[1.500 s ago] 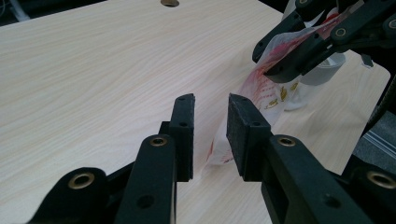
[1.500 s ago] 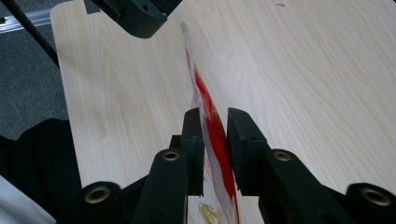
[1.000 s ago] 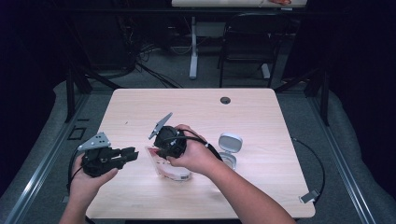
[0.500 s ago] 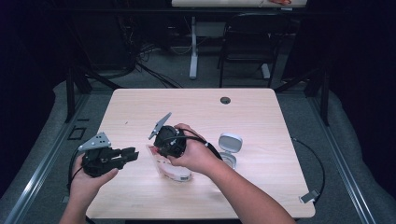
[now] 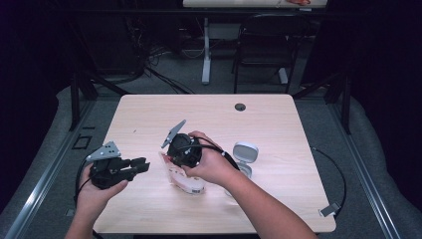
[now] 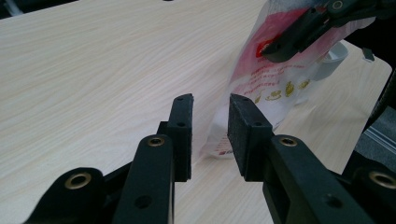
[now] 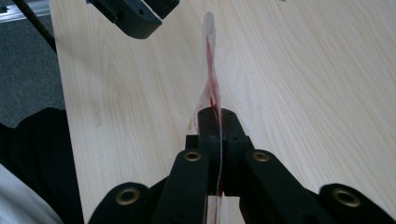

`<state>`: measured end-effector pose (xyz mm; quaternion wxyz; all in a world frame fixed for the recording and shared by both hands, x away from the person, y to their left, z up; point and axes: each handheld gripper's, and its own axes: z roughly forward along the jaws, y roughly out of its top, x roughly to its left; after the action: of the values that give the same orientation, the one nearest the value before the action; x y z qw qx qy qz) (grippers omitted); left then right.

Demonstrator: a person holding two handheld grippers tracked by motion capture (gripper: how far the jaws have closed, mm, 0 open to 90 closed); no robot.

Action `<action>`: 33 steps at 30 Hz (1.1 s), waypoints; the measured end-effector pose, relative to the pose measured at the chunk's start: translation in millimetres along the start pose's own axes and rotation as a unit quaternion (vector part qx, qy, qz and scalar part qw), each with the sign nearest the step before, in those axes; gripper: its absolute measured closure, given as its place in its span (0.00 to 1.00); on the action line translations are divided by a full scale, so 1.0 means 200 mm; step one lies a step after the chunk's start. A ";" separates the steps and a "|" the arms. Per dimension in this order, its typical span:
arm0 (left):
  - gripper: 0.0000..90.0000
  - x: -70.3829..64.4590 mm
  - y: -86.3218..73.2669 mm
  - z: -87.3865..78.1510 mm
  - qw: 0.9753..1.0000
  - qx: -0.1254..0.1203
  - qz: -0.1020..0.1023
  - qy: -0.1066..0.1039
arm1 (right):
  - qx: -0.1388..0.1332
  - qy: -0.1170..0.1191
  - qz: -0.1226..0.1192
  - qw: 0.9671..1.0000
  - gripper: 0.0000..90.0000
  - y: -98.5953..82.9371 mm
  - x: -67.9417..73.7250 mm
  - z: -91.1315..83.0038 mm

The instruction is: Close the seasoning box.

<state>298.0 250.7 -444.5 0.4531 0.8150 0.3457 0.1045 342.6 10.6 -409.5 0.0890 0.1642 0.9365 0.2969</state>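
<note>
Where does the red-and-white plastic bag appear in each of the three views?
High view: plastic bag at table centre, under the right gripper.
Left gripper view: upper right, beyond the open jaws.
Right gripper view: centre, edge-on, clamped between the jaws.
Shared landmark: the pale wooden table.

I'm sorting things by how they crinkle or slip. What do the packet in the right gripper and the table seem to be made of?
The packet: probably thin glossy plastic film, translucent, red and gold print, creased in the right gripper. The table: pale wood-grain top, matte, likely laminate.
</note>
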 end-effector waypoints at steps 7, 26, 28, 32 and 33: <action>0.78 0.00 0.00 0.00 1.000 -0.001 -0.002 0.000 | -0.016 0.009 0.008 1.000 1.00 -0.02 -0.01 -0.02; 0.72 -0.01 0.00 0.04 1.000 0.002 0.010 -0.009 | -0.041 0.010 0.013 0.999 1.00 -0.05 0.00 -0.13; 0.71 -0.01 0.00 0.05 1.000 0.003 0.012 -0.009 | -0.042 0.011 0.012 0.999 1.00 -0.06 0.00 -0.14; 0.68 -0.01 0.00 0.08 1.000 0.007 0.019 -0.012 | -0.047 0.007 0.010 0.999 1.00 -0.06 0.00 -0.15; 0.65 -0.01 0.00 0.08 1.000 0.008 0.023 -0.011 | -0.049 0.009 0.010 0.999 1.00 -0.06 -0.01 -0.16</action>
<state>303.6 238.4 -454.0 0.4481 0.8272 0.3229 0.1034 332.2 -15.9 -390.3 0.0853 0.1661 0.9198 0.3450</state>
